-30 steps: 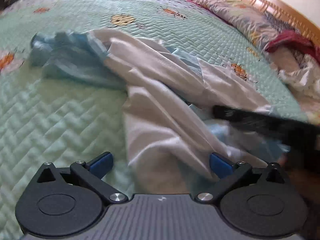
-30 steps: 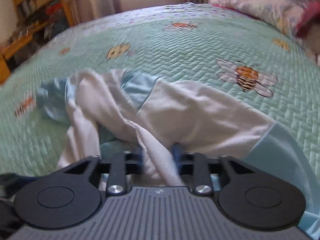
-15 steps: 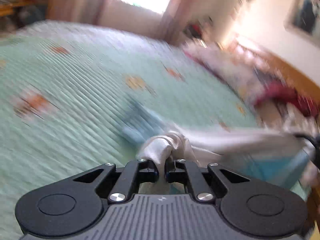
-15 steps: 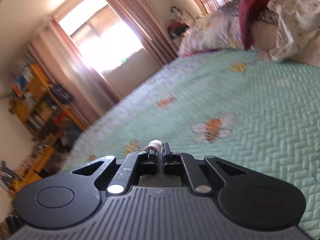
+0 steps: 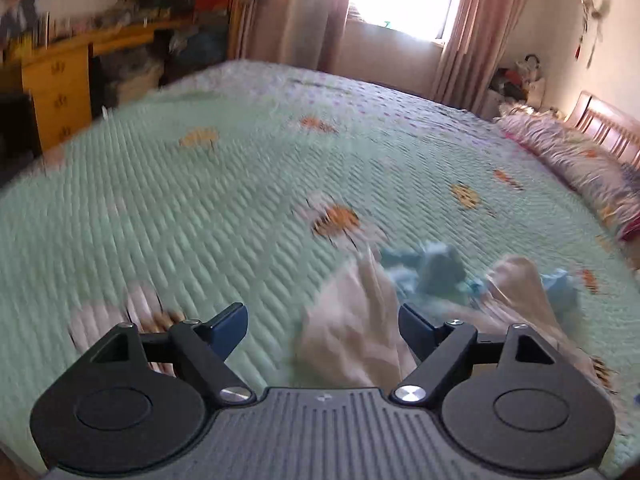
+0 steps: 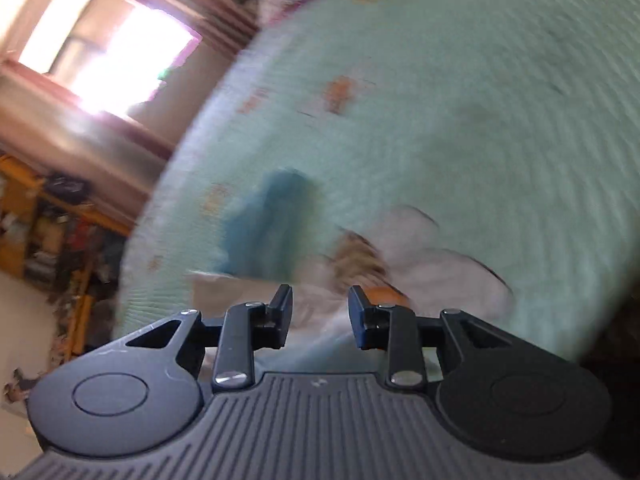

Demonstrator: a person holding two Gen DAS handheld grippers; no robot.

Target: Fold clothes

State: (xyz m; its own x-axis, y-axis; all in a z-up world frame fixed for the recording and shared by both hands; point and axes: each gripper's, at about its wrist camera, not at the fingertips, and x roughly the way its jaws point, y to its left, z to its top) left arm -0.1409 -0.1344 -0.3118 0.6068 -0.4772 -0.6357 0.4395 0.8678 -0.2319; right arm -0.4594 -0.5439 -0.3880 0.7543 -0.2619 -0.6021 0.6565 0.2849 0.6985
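Left wrist view: your left gripper [image 5: 322, 330] has its jaws opening, clear of the shirt [image 5: 352, 320] heaped at five o'clock on the bed [image 5: 200, 208]. Right gripper [image 6: 320, 312] jaws opening too, cloth below, nothing pinched. Looks like a release; next, pick fresh corners.

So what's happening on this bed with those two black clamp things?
A person is folding clothes with a handheld gripper in each hand. The crumpled white and light-blue garment lies on the green quilted bedspread. The left gripper and right gripper are both opening, pads clear of the fabric.
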